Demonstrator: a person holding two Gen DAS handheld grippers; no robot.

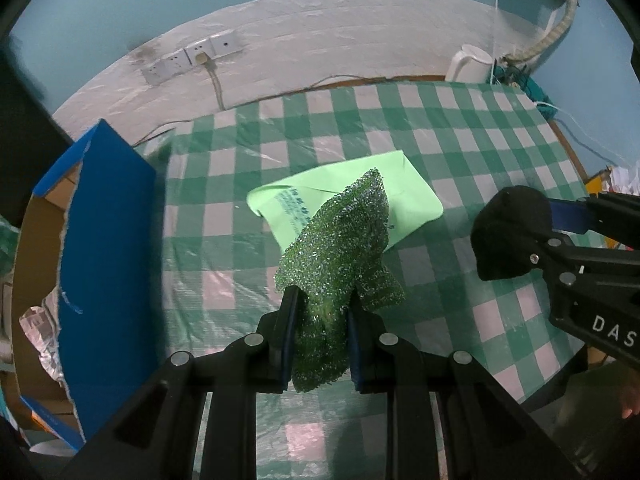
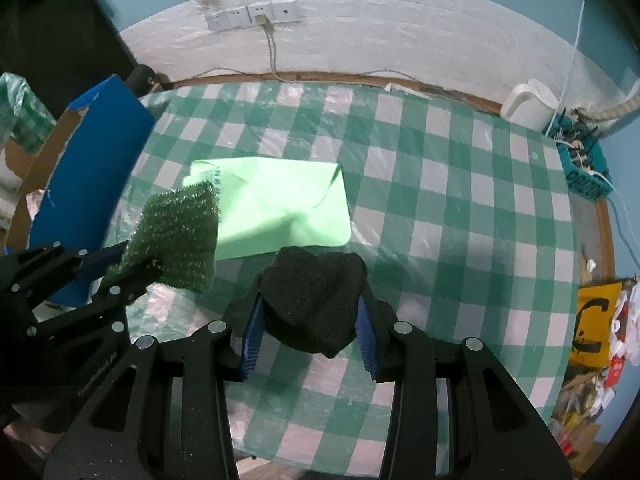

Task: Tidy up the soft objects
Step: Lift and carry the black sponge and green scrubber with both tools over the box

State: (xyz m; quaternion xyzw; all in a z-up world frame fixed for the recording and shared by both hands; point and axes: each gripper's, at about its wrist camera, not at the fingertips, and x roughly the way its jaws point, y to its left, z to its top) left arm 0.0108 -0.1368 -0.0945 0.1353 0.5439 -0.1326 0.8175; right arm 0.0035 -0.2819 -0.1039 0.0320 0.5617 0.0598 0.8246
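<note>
My left gripper (image 1: pixel 322 300) is shut on a glittery green scouring pad (image 1: pixel 344 248) and holds it above the checked tablecloth; the pad also shows in the right wrist view (image 2: pixel 180 232). My right gripper (image 2: pixel 310 304) is shut on a black sponge (image 2: pixel 312 300), which also shows in the left wrist view (image 1: pixel 508 232) at the right. A light green cloth (image 2: pixel 276 208) lies flat on the table beyond both grippers, also in the left wrist view (image 1: pixel 404 188).
A blue cardboard box (image 1: pixel 108 264) with an open top stands at the table's left edge. A white kettle (image 2: pixel 528 104) and a teal basket of cables (image 2: pixel 584 164) sit at the far right. Wall sockets (image 2: pixel 256 14) are behind.
</note>
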